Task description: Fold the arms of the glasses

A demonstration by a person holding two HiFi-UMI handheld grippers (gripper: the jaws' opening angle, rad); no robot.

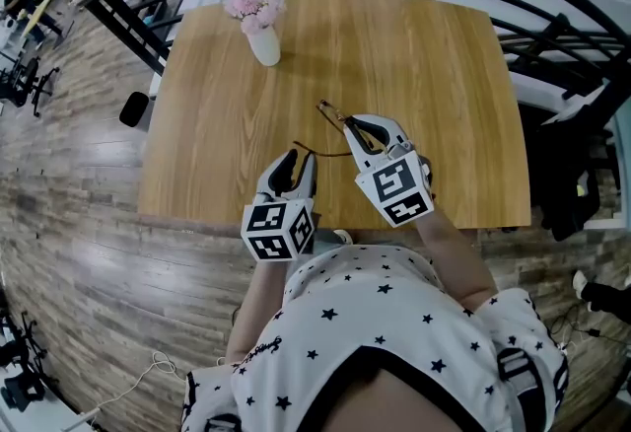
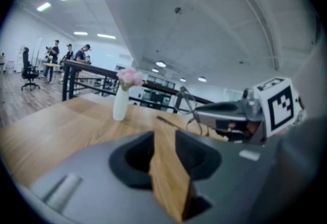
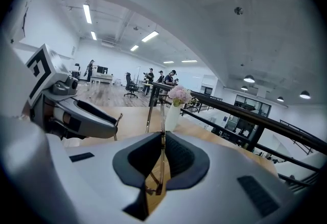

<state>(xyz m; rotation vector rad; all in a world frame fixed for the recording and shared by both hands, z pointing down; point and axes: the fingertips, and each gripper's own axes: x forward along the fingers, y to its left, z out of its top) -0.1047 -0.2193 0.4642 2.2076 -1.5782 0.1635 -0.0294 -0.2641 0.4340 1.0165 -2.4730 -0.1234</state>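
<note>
Head view first: my right tongs (image 1: 357, 131) are clamped on the glasses (image 1: 333, 114) just right of center frame, over the wooden table (image 1: 414, 75). One skinny dark arm pokes left, straight at my left tongs (image 1: 296, 159), which look like the nearer ones to swing it shut. Left gripper view: those tongs are parted with nothing but wood grain in the gap, and the glasses sit upper right of them, close but not touching. Right gripper view: the ribbed black pads are squeezed on a thin, shiny gold wire piece of the frame, running straight up the middle of the frame. Looks springy and bendy, so I'd push gently. White vase (image 1: 264, 43) with pink flowers is well clear.
</note>
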